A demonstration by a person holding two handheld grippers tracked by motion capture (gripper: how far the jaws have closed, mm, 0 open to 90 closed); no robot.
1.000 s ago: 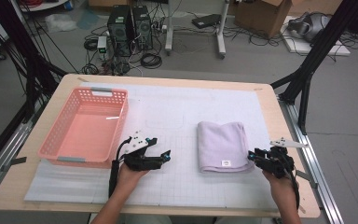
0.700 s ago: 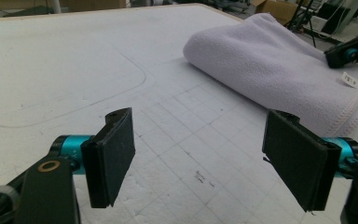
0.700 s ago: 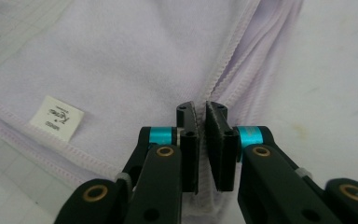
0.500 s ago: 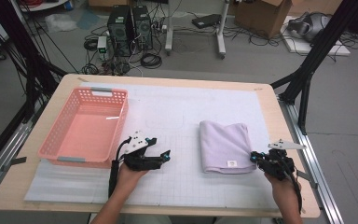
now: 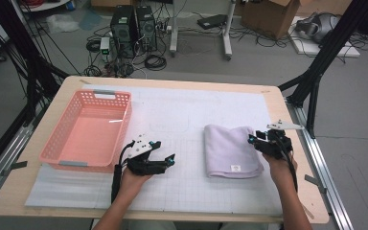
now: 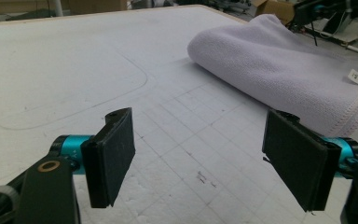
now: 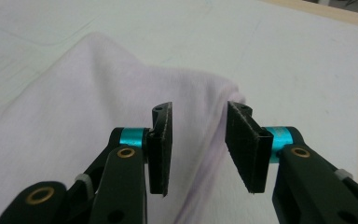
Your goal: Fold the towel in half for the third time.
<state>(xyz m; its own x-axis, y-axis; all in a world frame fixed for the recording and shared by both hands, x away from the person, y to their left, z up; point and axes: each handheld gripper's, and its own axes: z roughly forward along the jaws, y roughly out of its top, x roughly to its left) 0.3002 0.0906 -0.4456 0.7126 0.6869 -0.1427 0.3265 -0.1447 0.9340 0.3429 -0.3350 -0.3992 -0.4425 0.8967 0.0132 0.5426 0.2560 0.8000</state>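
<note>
Right gripper [image 5: 260,142] has shifted up along the right edge of the folded lilac towel [image 5: 231,151], from near its front corner to its far right corner. Its jaws have just been opening and now stand partly spread above the towel's edge, pads clear of the cloth; nothing pinched. Left gripper [image 5: 165,160] unchanged, resting on the white mat [image 5: 182,108] left of the towel, jaws spread wide and empty, pointing toward it. Towel lies flat on the mat, well right of the pink basket [image 5: 86,132], label at its front edge.
</note>
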